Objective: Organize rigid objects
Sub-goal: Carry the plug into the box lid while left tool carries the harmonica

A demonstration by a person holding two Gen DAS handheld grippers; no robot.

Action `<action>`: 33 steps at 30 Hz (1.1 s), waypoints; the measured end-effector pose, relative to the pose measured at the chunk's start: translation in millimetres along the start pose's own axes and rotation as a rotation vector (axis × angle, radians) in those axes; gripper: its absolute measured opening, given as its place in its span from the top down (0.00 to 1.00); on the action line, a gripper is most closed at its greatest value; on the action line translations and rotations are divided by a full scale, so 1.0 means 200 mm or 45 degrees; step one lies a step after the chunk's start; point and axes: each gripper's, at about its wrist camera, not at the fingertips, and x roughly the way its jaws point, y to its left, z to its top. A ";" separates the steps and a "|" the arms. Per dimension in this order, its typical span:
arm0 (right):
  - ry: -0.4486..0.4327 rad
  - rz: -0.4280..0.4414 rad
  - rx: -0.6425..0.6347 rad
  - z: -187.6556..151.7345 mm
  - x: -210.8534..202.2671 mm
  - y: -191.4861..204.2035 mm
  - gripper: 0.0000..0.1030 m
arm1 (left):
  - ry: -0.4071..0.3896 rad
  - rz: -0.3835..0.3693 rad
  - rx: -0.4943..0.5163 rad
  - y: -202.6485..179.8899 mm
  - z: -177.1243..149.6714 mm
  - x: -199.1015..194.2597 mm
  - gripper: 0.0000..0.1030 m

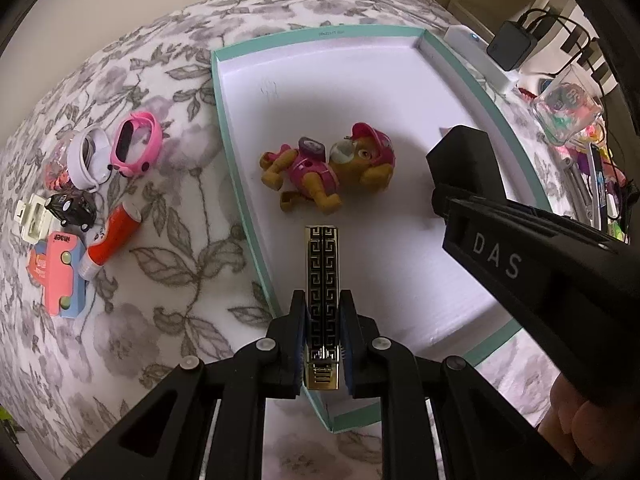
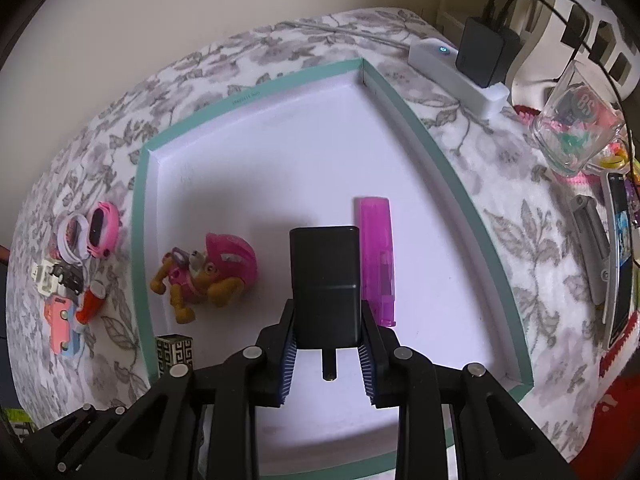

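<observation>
"DAS" in pale letters runs along the right gripper [image 1: 444, 200]; the glass [image 2: 576, 128] at far right shows "88".

Tray [image 2: 448, 168] interior: we find its far half bare, open to approach from above; toy dog [image 2: 204, 276] blocks the near-left floor; purple lighter [image 2: 378, 256] lies along the right side; low teal wall rings all; clutter beyond either side, glass cup [image 2: 576, 128] far right.
</observation>
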 end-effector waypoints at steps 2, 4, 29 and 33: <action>0.011 -0.006 -0.001 0.00 0.01 0.00 0.71 | 0.005 0.010 0.008 -0.01 0.00 0.01 0.84; 0.020 -0.004 -0.005 -0.01 0.02 0.01 0.71 | 0.009 0.016 0.013 -0.02 0.00 0.02 0.84; -0.020 -0.052 -0.002 0.02 -0.05 0.01 0.61 | -0.036 0.030 0.052 -0.03 0.04 -0.03 0.71; -0.071 -0.047 0.007 0.04 -0.11 0.01 0.61 | -0.062 0.022 0.061 -0.02 0.05 -0.07 0.61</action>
